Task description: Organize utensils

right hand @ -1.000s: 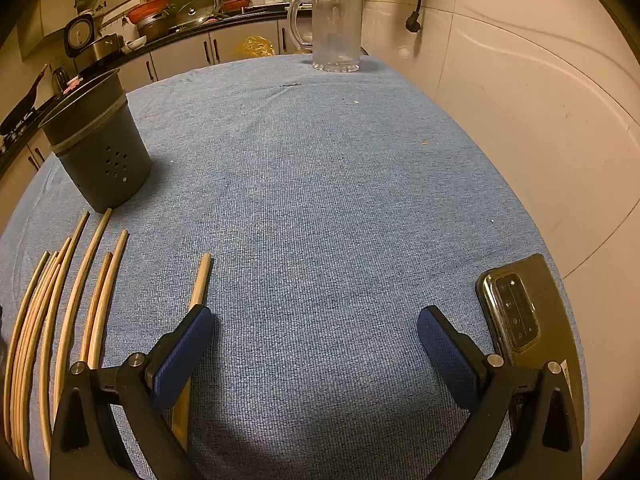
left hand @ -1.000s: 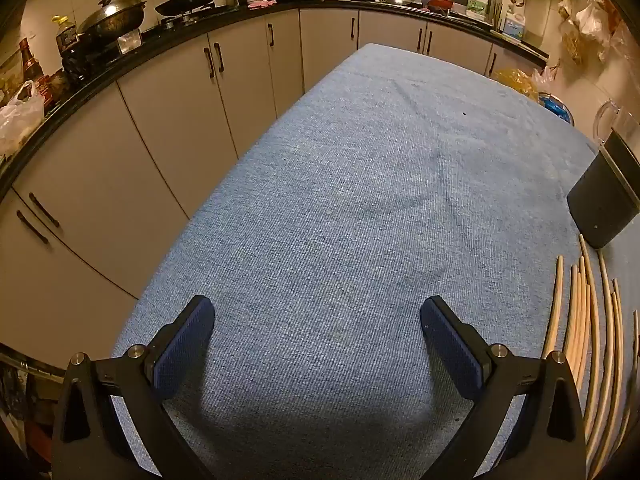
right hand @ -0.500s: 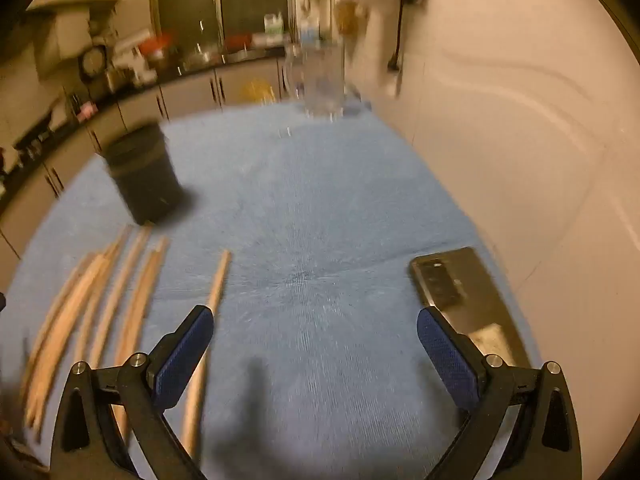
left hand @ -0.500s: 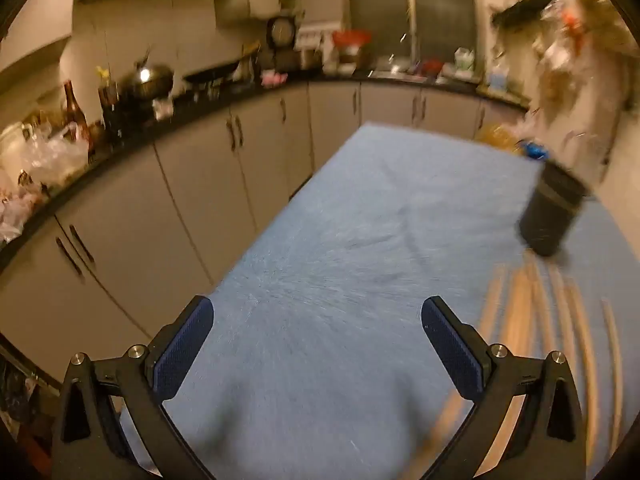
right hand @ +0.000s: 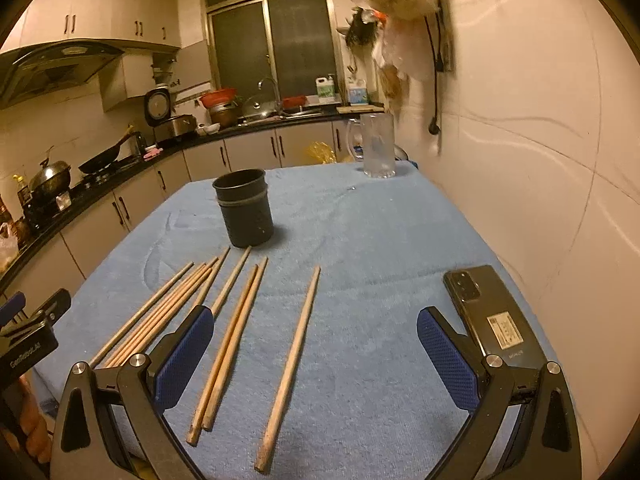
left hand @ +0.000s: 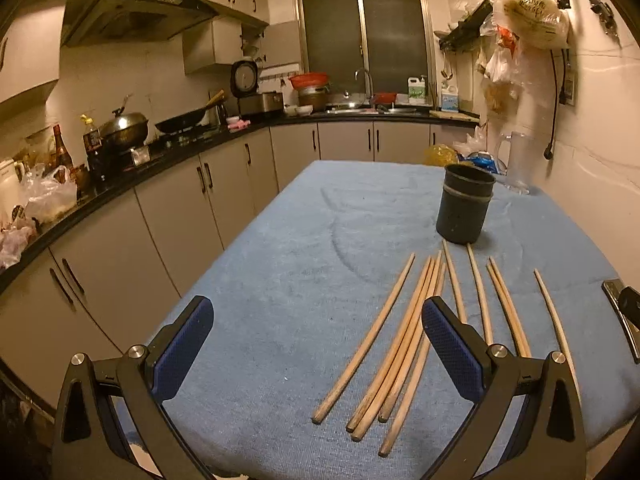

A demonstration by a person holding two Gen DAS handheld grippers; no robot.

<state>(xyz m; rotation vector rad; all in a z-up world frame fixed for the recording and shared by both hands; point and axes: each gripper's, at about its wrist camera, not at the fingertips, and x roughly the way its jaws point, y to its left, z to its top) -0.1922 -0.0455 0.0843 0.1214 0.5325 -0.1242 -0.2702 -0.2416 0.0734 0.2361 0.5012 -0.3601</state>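
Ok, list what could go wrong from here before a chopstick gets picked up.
1. The chopsticks lie close together, some touching; closing on one could grab or scatter its neighbours.
2. The black cup looks light and stands just beyond their tips; a badly angled chopstick could tip it.
3. The phone lies beside the right gripper, so a wide sweep could knock it.

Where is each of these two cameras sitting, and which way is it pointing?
Left wrist view: rides the left gripper, looking along its open jaws over the blue-clothed table toward the black holder and the kitchen counter.
Right wrist view: rides the right gripper, jaws open, facing the single chopstick, a phone and a glass mug; the left gripper's edge shows at far left.
Shared: holder, chopsticks, table, mug.
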